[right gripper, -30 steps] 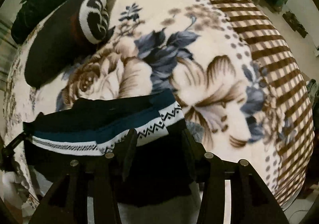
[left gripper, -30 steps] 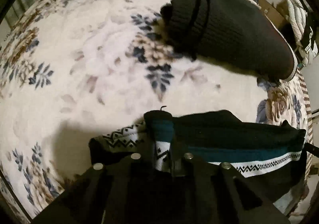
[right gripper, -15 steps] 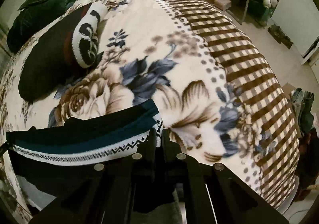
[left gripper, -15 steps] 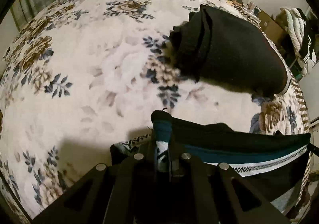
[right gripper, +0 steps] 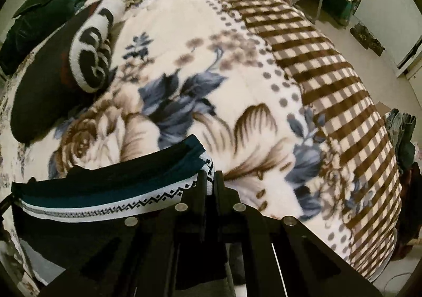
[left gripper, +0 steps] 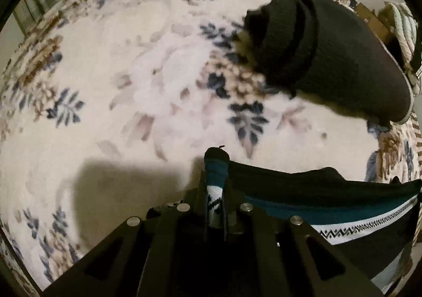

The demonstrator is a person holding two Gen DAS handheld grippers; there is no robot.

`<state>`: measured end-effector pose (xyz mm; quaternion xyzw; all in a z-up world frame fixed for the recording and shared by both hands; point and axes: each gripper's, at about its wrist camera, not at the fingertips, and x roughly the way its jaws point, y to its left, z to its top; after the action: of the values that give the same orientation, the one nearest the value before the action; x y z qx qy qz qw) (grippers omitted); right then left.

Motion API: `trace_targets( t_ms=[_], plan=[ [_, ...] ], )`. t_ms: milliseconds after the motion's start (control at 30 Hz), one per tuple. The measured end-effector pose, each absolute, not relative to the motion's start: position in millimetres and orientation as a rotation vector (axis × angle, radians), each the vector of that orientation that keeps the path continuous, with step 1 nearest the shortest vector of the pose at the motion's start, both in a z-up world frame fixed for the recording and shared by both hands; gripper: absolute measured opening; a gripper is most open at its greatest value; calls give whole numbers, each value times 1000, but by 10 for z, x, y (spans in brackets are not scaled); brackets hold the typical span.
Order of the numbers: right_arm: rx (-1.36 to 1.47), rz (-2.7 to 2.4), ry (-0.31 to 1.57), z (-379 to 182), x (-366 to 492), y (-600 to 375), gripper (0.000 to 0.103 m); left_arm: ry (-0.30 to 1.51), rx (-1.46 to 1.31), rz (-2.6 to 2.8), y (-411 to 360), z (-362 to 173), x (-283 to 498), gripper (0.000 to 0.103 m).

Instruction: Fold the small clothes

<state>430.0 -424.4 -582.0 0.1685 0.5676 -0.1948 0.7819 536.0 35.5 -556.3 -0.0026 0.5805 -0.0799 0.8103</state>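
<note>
With the left gripper (left gripper: 215, 191) and right gripper (right gripper: 210, 182) each pinching one end of a dark garment (left gripper: 329, 199) with a teal-and-white patterned band, stretched taut over the near edge of the floral blanket (left gripper: 158, 72), a shallow bite risks slipping and spoiling the fold.

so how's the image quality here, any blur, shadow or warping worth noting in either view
Left wrist view: the floral blanket is smeared by motion blur, and a soft dark shadow falls just left of the left hand-held gripper. Right wrist view: the flowers are blurred too, the checked border a bit crisper. Both views: strong fisheye bulge, black vignette corners, dim warm light, no glare.
</note>
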Motion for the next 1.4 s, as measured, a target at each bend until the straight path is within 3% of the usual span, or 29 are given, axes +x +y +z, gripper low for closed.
trace_targets(
  t_ms=[167,200,233,267,300,333,367,400,733,800,833,967,1133,1200,1233,1267,1400],
  plan=[
    [477,-370,1311,-6051,4321,-4378,7,1297,-83,-179,450,-5578,5411,10],
    [524,-356,1311,-6038,4299,-4430,13,1299,-91,-181,469,-5500,5385,11],
    [575,-341,1308,-6008,4262,-4490,31,1295,-95,-179,482,-5441,5361,11],
    [632,-323,1295,-5957,4197,-4558,59,1279,-98,-174,499,-5339,5296,19],
    [695,-303,1261,-5884,4096,-4631,72,1266,-89,-159,508,-5263,5240,41],
    [747,-293,1223,-5811,3977,-4698,88,1255,-73,-143,511,-5180,5165,55],
    [776,-291,1201,-5768,3887,-4737,89,1238,-72,-137,516,-5078,5046,83],
    [813,-292,1183,-5728,3757,-4779,89,1228,-80,-135,518,-5029,4969,90],
    [990,-265,1185,-5868,2750,-4487,86,1294,-73,-154,65,-4995,4024,90],
    [1002,-209,1231,-5997,2750,-4359,43,1325,-60,-159,-9,-5090,3956,90],
    [989,-196,1268,-6055,2751,-4288,7,1340,-42,-155,-47,-5170,3925,90],
    [813,-310,1269,-5944,2709,-4296,6,1390,27,-138,-82,-5415,3890,90],
    [929,-228,1318,-6189,2656,-4438,9,1406,47,-129,-85,-5451,3890,90],
    [925,-170,1314,-6117,2557,-4398,26,1407,35,-125,-81,-5409,3868,90],
    [925,-152,1325,-6107,2485,-4382,43,1408,34,-123,-82,-5396,3853,90],
    [928,-132,1337,-6098,2390,-4362,53,1412,32,-122,-81,-5384,3820,90],
    [898,-36,1456,-6270,2098,-4144,56,1420,39,-119,-92,-5377,3710,90]
  ],
)
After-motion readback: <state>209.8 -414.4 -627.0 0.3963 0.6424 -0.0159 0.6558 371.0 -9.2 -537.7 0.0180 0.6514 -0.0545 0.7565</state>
